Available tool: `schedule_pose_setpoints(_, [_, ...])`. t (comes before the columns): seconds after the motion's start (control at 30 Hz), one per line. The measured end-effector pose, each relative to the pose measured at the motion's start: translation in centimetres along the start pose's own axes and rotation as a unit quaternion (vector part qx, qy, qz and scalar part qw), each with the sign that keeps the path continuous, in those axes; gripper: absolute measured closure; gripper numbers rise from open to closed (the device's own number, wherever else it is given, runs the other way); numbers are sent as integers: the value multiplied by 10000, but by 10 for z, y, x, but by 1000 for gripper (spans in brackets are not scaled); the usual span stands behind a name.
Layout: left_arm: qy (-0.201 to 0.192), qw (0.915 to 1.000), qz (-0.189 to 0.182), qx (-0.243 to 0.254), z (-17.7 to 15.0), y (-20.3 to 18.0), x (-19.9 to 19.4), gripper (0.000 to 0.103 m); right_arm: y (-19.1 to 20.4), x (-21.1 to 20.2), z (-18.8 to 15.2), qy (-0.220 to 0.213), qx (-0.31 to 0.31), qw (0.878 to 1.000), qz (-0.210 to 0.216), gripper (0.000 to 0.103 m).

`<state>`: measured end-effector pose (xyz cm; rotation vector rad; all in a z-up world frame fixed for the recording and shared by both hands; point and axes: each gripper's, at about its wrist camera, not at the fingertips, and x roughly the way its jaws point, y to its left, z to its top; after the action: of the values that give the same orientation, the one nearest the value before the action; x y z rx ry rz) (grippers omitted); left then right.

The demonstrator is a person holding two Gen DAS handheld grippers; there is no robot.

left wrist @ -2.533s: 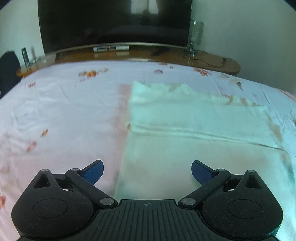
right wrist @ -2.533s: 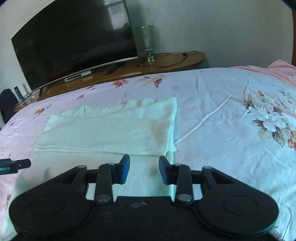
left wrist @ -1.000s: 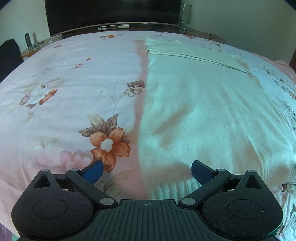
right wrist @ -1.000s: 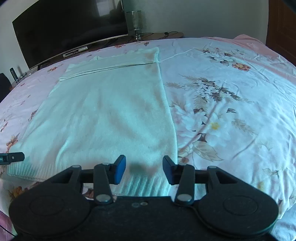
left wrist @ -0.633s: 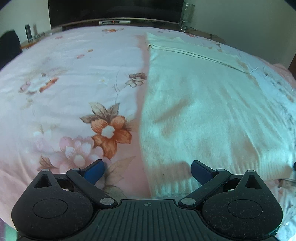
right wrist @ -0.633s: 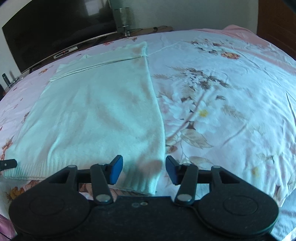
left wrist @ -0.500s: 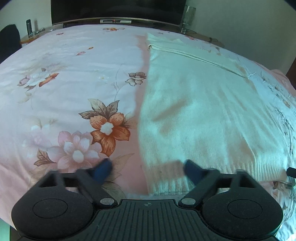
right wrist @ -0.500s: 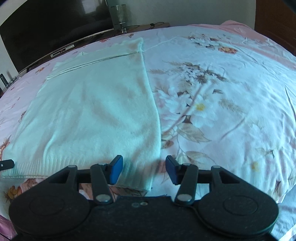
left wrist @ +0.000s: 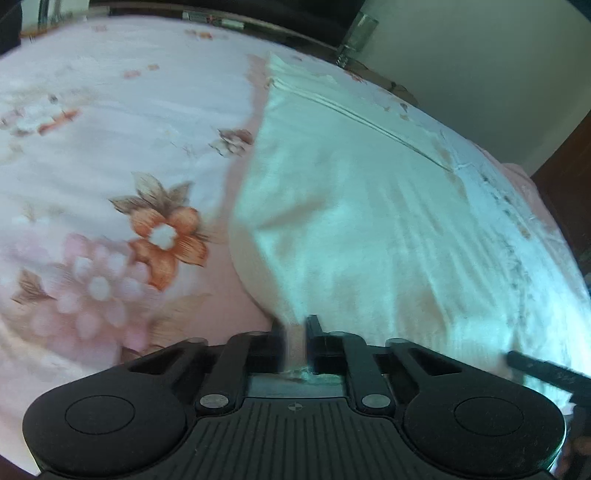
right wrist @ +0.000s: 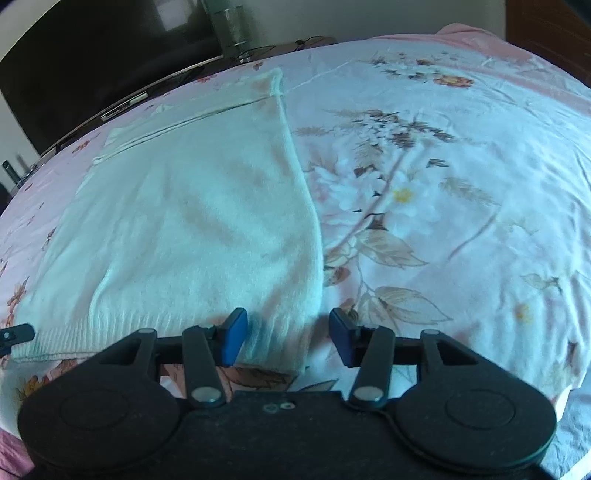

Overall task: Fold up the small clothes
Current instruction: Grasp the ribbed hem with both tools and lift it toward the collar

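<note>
A pale cream knit sweater (left wrist: 369, 206) lies flat on the floral bedsheet (left wrist: 110, 155), its ribbed hem nearest me and its sleeves folded across the far end. My left gripper (left wrist: 295, 332) is shut on the hem's near left corner, which is lifted off the sheet. In the right wrist view the sweater (right wrist: 199, 221) fills the left half. My right gripper (right wrist: 288, 332) is open, its blue pads (right wrist: 232, 332) straddling the hem's near right corner, which lies flat between them.
A dark TV (right wrist: 92, 55) on a wooden stand (right wrist: 122, 103) and a glass lamp (right wrist: 231, 26) stand beyond the bed's far edge. The bed drops off at the near edge (right wrist: 565, 398). The right gripper's tip (left wrist: 543, 369) shows at the right edge of the left wrist view.
Both grippers moved back from the far folded end to the near hem. The left gripper closed on the hem's left corner and lifted it. The right gripper stayed open around the right corner.
</note>
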<state>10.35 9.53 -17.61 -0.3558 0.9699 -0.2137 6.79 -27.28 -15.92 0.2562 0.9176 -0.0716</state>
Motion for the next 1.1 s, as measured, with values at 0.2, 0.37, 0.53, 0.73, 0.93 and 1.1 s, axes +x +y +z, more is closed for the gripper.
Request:
schedule_pose_setpoints(0.2, [-302,9981,-206,491,14,-26,-9,92,4,-5,6,177,-22,9989,427,94])
schedule_pose_setpoints(0.37, [-776,9942,-315,669,47,-40,-23,92,1,-21,30,-137,355,9947,959,95])
schedule_pose_setpoints(0.53, [-1159,9906,-376,616,98,-49,-19,92,-2,-31,77,-689,610,9874,1290,95])
schedule_pose_setpoints(0.73, [-1549,9862,-288,510,163,-62,7,92,1,-3,143,-1080,702,9816,1410,95])
schedule_pose_setpoints(0.93, [-1764,9838,-178,263,235,-75,61,92,7,56,222,-1327,772,9774,1454,95])
schedule_pose_setpoints(1.1, [-1788,9839,25,33,295,-75,124,92,10,123,284,-1291,832,9774,1451,95])
